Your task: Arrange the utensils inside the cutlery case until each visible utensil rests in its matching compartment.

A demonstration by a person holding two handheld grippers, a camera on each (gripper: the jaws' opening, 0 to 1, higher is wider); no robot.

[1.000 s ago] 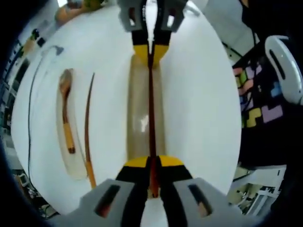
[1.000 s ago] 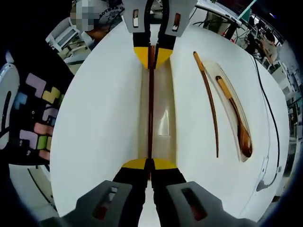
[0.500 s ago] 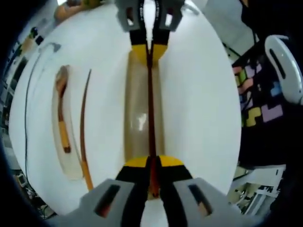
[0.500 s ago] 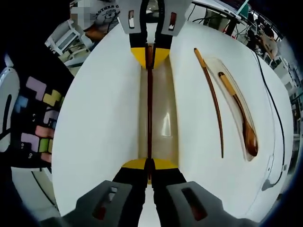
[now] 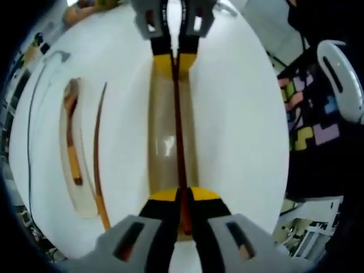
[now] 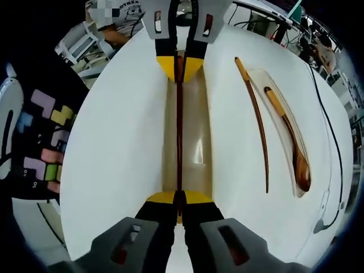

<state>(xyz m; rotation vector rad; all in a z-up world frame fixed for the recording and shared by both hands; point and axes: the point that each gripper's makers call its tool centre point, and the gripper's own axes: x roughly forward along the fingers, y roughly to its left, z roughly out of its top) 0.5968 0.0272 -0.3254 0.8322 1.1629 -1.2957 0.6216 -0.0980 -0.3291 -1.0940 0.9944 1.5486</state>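
Though gripped — two chopsticks (image 6: 180, 125), one spoon (image 6: 290, 145).

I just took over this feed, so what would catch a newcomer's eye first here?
A dark chopstick held at both ends, the right gripper shut on one end and the left gripper on the other, over a long clear compartment in the white table. Beside it lie a second chopstick and a wooden spoon in its own tray.

glossy clear plastic case (image 5: 162, 142); polished wooden chopstick (image 5: 178, 125); smooth matt white table (image 5: 239, 114).
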